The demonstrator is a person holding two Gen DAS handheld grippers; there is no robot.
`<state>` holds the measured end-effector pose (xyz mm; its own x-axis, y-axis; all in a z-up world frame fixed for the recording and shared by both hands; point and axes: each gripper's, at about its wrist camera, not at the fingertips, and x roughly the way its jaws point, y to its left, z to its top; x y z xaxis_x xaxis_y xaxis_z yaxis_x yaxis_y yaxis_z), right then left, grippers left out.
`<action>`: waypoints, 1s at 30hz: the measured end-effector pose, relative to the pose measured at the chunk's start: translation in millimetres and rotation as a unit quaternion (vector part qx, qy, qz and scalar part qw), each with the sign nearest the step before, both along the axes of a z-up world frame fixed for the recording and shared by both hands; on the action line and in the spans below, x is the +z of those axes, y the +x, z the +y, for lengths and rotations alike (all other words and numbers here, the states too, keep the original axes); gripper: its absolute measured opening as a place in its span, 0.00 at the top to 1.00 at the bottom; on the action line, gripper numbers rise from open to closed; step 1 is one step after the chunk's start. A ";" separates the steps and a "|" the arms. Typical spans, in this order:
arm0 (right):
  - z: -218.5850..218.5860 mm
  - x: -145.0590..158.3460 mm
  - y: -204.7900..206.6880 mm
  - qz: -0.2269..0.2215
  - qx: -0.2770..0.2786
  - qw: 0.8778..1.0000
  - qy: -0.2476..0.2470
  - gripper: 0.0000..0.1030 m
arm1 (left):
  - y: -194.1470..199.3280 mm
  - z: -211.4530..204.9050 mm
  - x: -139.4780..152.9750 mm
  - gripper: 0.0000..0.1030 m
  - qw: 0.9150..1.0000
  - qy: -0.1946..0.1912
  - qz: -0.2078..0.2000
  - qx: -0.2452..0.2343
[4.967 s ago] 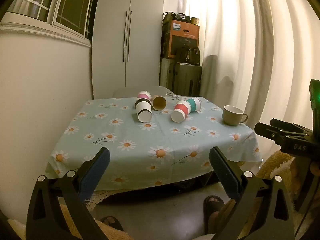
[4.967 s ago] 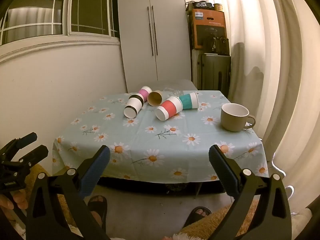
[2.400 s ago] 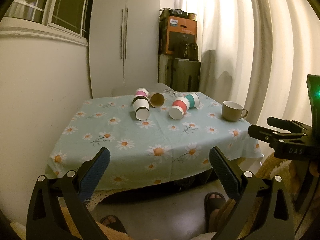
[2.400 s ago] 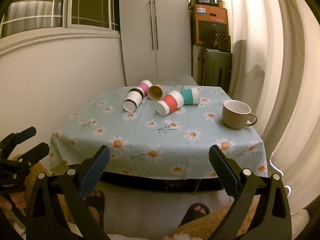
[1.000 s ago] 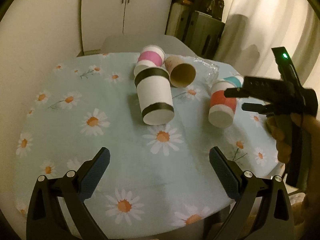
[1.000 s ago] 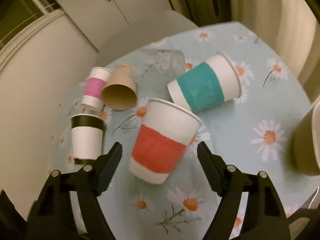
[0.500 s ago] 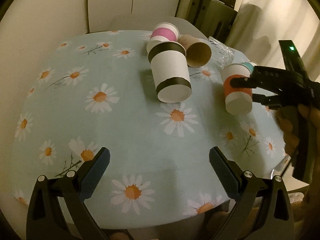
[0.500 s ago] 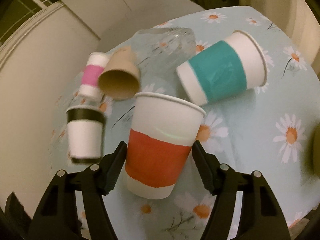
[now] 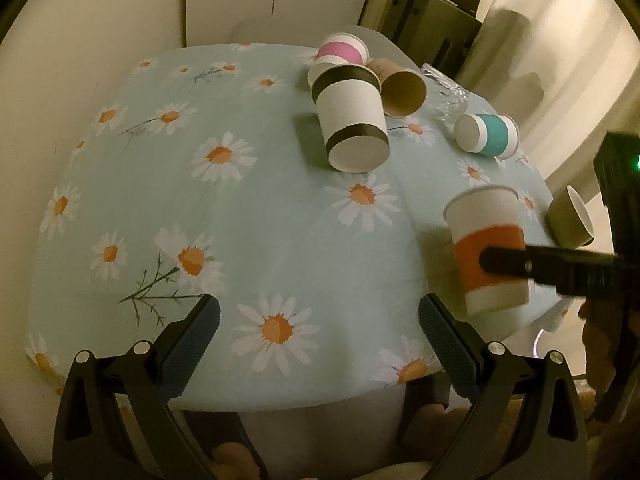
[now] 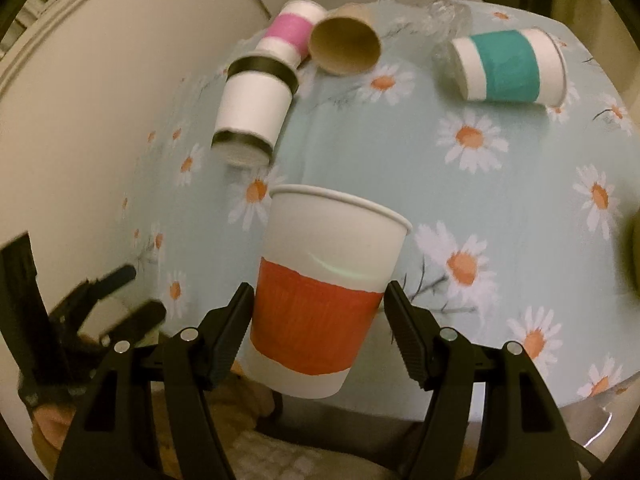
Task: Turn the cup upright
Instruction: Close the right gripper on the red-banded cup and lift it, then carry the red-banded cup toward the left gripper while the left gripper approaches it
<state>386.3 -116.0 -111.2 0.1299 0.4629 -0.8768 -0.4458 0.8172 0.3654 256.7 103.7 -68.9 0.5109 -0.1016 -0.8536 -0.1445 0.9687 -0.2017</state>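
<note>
My right gripper (image 10: 318, 324) is shut on a white paper cup with a red band (image 10: 320, 300). It holds the cup upright, mouth up, above the near right part of the table; the cup also shows in the left wrist view (image 9: 486, 252). Other paper cups lie on their sides farther back: a black-banded one (image 9: 352, 120), a pink-banded one (image 9: 340, 50), a brown one (image 9: 400, 86) and a teal-banded one (image 9: 488, 136). My left gripper (image 9: 320, 340) is open and empty over the table's near edge.
The table has a light blue daisy cloth (image 9: 240, 208). A beige mug (image 9: 570, 218) stands at the right edge. A clear glass (image 9: 446, 94) lies behind the cups. A wall runs along the left side and curtains hang at the right.
My right gripper closed on the red-banded cup, lifted it off the cloth and brought it upright toward the near right edge. My left gripper moved in over the table.
</note>
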 end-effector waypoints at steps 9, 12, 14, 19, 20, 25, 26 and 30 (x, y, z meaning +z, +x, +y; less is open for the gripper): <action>12.6 -7.5 -3.3 0.011 0.022 1.000 0.012 0.33 | -0.2 -0.4 -3.9 0.06 1.000 -0.001 0.005 0.010; 11.5 -9.6 -1.6 0.010 0.016 1.000 0.005 0.23 | 1.8 -3.8 -6.0 0.06 1.000 0.002 0.008 0.004; 6.1 -6.4 -0.9 0.011 0.015 1.000 0.010 0.22 | 3.1 -6.6 -7.5 0.06 1.000 0.005 0.010 0.000; -11.8 12.5 -0.6 0.001 0.005 0.999 0.039 0.22 | 5.3 -13.4 -8.6 0.06 1.000 0.002 0.012 -0.010; -15.8 16.1 -0.6 0.000 0.003 0.999 0.044 0.22 | 5.8 -14.4 -9.0 0.06 1.000 -0.002 0.013 -0.011; -38.1 39.0 -1.7 -0.011 -0.012 0.998 0.067 0.22 | 5.6 -23.5 -9.3 0.06 1.000 -0.007 0.011 -0.024; -40.5 44.2 -3.6 -0.019 -0.013 0.998 0.061 0.22 | 5.4 -23.7 -9.1 0.06 1.000 -0.009 0.011 -0.025; -56.8 61.6 -18.1 -0.050 -0.009 0.997 0.061 0.22 | 5.1 -25.2 0.2 0.06 0.999 -0.024 -0.003 -0.029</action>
<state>368.1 -172.8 -49.6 0.2233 0.5628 -0.7958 -0.4707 0.7772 0.4176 261.7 78.5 -68.7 0.5076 -0.1721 -0.8443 -0.0867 0.9647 -0.2488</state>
